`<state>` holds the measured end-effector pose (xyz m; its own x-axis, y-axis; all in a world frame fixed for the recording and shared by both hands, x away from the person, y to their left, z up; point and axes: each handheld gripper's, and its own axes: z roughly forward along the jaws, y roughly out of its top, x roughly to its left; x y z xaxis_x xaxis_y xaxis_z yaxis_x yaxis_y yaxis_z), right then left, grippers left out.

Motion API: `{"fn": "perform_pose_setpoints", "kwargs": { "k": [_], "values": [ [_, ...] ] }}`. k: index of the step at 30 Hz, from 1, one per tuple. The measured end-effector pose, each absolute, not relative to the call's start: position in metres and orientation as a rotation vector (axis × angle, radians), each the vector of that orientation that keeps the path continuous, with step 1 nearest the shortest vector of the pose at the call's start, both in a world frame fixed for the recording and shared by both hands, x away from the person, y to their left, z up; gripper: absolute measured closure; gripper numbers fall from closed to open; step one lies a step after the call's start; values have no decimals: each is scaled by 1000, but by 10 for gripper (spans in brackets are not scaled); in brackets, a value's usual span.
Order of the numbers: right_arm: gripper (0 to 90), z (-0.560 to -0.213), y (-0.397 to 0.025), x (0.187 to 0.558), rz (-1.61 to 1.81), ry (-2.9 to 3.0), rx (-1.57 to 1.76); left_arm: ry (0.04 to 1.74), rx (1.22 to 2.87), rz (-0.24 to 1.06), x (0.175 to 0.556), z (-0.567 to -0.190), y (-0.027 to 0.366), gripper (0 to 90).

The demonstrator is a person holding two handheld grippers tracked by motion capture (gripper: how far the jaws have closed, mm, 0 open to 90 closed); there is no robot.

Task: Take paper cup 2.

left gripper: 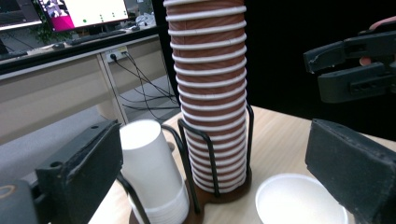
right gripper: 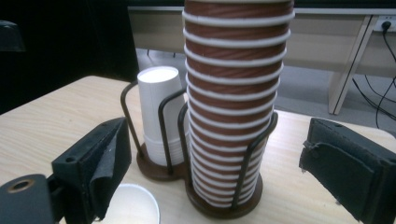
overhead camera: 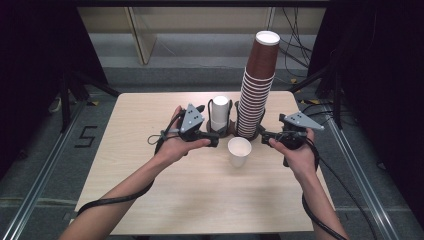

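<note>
Single white cup stands upright, mouth up, on the counter, just in front of the wire holder. Holder carries a tall stack of brown cups, leaning a little to the right in the high view; a short stack of white cups sits upside down in the holder's left bay.

My left gripper is just left of the single cup, fingers spread wide, nothing between them; the cup rim shows low between them in the left gripper view.

My right gripper is just right of the brown stack's base, fingers also spread wide and empty. Neither gripper touches a cup.
</note>
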<state>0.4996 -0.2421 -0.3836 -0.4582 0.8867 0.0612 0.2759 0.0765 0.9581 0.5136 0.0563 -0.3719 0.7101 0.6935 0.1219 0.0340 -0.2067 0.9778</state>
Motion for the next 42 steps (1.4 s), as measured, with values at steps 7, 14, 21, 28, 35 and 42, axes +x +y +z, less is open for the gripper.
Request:
{"fn": "perform_pose_setpoints", "kwargs": {
  "k": [7, 14, 21, 28, 35, 42],
  "values": [
    [79, -363, -240, 509, 1433, 1753, 1148, 566, 1679, 638, 532, -364, 31, 38],
    [57, -323, -239, 527, 1463, 1703, 1094, 539, 1666, 650, 557, -345, 2, 38],
    [26, -281, -233, 553, 1464, 1679, 1050, 572, 1633, 591, 584, -332, -23, 40],
    [10, -257, -226, 579, 1444, 1693, 1039, 584, 1614, 562, 601, -318, -34, 41],
    [13, -247, -217, 594, 1442, 1720, 1045, 599, 1628, 540, 613, -312, -42, 42],
    [26, -247, -208, 606, 1417, 1722, 1053, 624, 1632, 524, 620, -313, -49, 51]
  ]
}}
